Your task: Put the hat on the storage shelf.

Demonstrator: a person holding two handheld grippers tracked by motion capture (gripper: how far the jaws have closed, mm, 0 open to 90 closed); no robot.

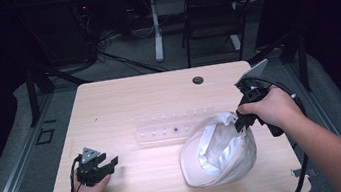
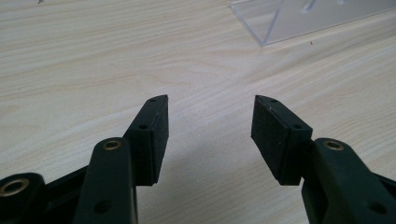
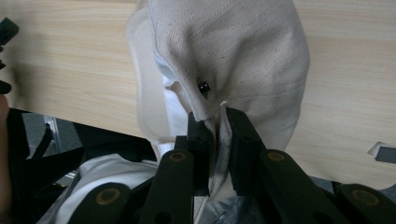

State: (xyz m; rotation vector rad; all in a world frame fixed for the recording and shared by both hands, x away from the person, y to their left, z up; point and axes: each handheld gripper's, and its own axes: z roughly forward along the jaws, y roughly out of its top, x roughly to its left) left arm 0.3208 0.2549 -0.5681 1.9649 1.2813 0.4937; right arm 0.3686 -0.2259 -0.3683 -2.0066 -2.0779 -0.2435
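The cap (image 1: 216, 150), white and turned with its lining upward, lies on the near right part of the table (image 1: 123, 97), its rear edge raised off the surface. The rear edge is clamped between the jaws of the right gripper (image 1: 241, 121); in the right gripper view the fabric is seen pinched between the pads, with the crown hanging below. The step in hand is judged to be the lifting of the cap by its rear edge. The next move is judged to call for a firm hold while the brim is cleared from the table, since the cloth may slip. The left gripper (image 1: 112, 163) rests at the near left, jaws apart and holding nothing. A clear plastic rack (image 1: 172, 126) lies just beyond the cap, towards the centre of the table. The table is of pale wood with a cable hole (image 1: 198, 80) near its far edge. Beyond it, a dark room with a chair (image 1: 212, 14) and floor cables is seen.
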